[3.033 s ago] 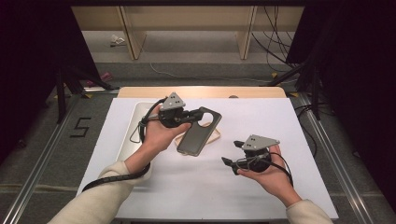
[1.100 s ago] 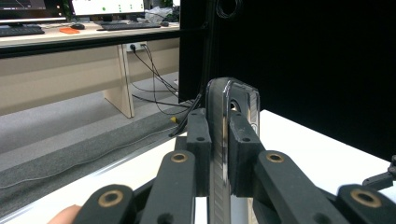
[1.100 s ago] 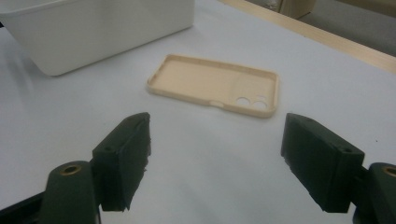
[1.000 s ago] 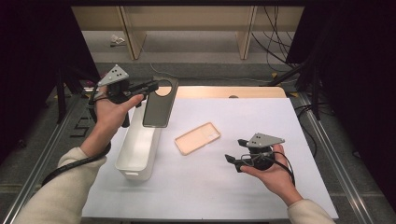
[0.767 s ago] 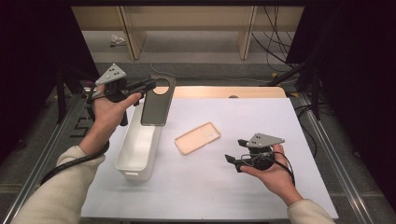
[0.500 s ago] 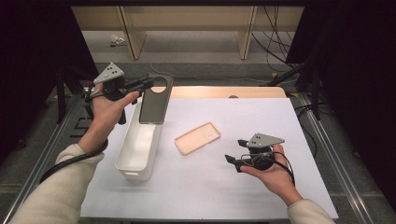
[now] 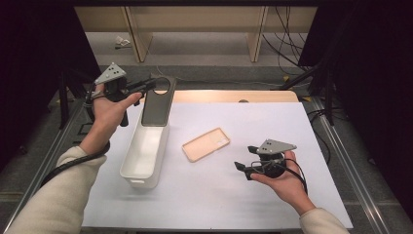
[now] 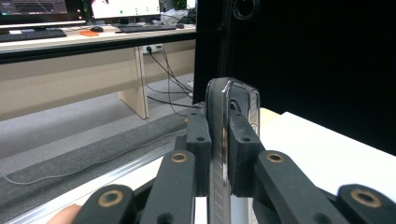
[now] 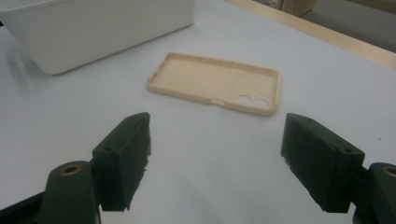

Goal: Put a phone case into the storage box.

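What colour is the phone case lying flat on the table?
Pale beige, a cream tan: the phone case shows best in the right gripper view, inside facing up.

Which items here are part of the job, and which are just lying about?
In the job:
- dark phone case, clamped in the left gripper
- white bin
- beige phone case, ahead of the open right gripper

Lying about:
- cables on the floor

This place is a laboratory or office room arranged for recording. A white-covered work table [image 7: 272, 204] stands inside dark black curtains [image 7: 34, 53], with metal rails [image 7: 53, 146] along its sides. On the far side there are light wooden desks [image 8: 70, 70], and computer monitors [image 8: 126, 7] with a keyboard [image 8: 28, 33] stand on them. Black cables [image 7: 287, 44] lie on the grey carpet floor [image 7: 204, 53].
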`<state>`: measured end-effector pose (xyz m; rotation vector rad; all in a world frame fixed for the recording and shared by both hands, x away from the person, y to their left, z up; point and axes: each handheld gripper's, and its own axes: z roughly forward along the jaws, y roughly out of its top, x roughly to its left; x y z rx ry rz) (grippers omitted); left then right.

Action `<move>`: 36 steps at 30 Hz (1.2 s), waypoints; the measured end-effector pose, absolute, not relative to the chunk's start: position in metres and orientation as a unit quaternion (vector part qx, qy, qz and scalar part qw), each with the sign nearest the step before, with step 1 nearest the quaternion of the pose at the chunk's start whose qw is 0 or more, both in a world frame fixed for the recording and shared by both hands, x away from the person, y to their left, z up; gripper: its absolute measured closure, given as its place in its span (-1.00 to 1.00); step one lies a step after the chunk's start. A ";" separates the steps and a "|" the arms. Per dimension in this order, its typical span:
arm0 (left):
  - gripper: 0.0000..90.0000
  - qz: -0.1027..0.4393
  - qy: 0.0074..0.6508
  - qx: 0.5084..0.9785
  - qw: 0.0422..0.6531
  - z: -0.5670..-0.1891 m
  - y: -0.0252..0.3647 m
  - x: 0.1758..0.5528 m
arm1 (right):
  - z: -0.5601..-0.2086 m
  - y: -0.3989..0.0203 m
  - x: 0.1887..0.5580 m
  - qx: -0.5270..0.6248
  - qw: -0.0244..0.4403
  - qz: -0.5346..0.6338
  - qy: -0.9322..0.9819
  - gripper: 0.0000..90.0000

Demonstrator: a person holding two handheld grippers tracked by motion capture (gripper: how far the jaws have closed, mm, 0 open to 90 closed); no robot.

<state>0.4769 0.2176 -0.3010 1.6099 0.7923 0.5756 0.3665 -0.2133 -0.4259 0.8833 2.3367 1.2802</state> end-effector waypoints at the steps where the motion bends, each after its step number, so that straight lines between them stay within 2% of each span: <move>1: 0.80 0.247 0.341 0.690 0.588 -0.301 0.218 0.478 | -0.426 -0.213 0.367 0.310 0.167 0.451 0.820 -0.45; 36: 0.80 0.256 0.361 0.687 0.576 -0.310 0.233 0.503 | -0.427 -0.214 0.367 0.312 0.165 0.452 0.820 -0.48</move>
